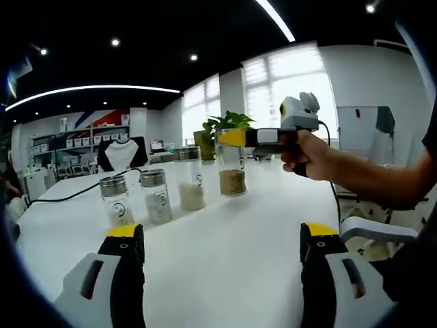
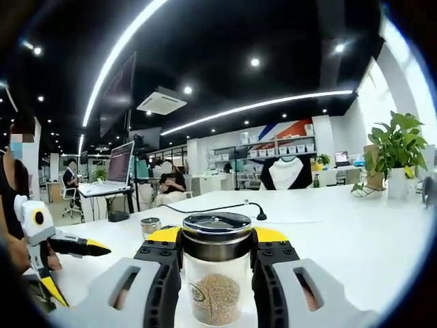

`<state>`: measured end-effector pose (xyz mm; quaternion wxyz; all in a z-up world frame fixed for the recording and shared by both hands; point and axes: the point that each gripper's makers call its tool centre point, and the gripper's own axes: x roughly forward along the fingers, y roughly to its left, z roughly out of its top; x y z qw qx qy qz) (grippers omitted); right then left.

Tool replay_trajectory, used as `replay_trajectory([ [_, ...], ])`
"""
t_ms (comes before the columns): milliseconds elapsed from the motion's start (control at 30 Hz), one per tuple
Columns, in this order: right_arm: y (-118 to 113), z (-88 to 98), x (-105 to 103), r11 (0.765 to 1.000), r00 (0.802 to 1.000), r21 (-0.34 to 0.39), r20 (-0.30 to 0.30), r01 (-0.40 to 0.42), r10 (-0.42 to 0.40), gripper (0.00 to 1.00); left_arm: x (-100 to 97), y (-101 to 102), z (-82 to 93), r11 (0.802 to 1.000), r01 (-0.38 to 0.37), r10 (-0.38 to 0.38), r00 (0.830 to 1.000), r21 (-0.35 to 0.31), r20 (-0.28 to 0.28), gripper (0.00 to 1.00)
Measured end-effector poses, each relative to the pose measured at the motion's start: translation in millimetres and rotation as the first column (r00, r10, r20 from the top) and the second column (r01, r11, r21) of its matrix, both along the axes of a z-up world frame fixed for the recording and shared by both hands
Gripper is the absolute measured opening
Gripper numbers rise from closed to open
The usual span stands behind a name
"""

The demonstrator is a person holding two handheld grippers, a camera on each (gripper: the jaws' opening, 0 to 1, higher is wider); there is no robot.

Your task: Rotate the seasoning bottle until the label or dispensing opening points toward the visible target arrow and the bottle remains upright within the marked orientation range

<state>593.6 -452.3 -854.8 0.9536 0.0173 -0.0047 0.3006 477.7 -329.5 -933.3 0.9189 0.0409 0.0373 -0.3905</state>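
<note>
The right gripper (image 2: 217, 263), black-jawed with yellow tips, is clamped around a clear glass seasoning bottle (image 2: 214, 277) with a chrome lid and brown granules, upright on the white table (image 2: 355, 232). The left gripper (image 1: 222, 256) hovers wide apart, holding nothing, facing three similar bottles (image 1: 153, 198). No target arrow is visible, so over-rotation seems likely; a high grip could tip the bottle if twisted unevenly.

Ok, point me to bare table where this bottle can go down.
Free: the broad white table between the left gripper and the jar row. Also the stretch toward the potted plant. Crowded: the four-jar line, from the small jar to the seasoning bottle shut in the right gripper.
</note>
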Motion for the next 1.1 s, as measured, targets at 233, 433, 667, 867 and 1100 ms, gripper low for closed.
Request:
replay_trajectory([
  [233, -10.7, -5.6, 21.2, 0.999, 0.999, -0.048, 0.029, 0.014, -0.013, 0.36, 2.6, 4.9, 0.7, 1.000, -0.012, 0.012, 1.000, -0.006, 0.000, 1.00],
  [433, -17.8, -14.4, 37.7, 0.997, 0.999, -0.070, 0.035, 0.018, -0.015, 0.36, 3.3, 6.7, 1.5, 1.000, -0.014, 0.014, 1.000, -0.006, 0.002, 1.00],
  [667, -22.6, -21.6, 49.5, 0.997, 0.999, -0.071, 0.043, 0.024, -0.021, 0.36, 3.1, 6.4, 2.1, 1.000, -0.014, 0.014, 1.000, -0.003, 0.004, 1.00],
  [867, -37.2, -23.3, 55.7, 0.999, 0.999, -0.039, 0.025, 0.032, -0.031, 0.37, 3.8, 7.6, 2.6, 1.000, -0.018, 0.018, 1.000, -0.004, 0.005, 1.00],
  [1100, -33.8, -23.5, 56.8, 0.999, 1.000, -0.045, 0.022, -0.004, 0.005, 0.37, 2.9, 5.9, 0.7, 1.000, -0.016, 0.016, 1.000, 0.001, 0.003, 1.00],
])
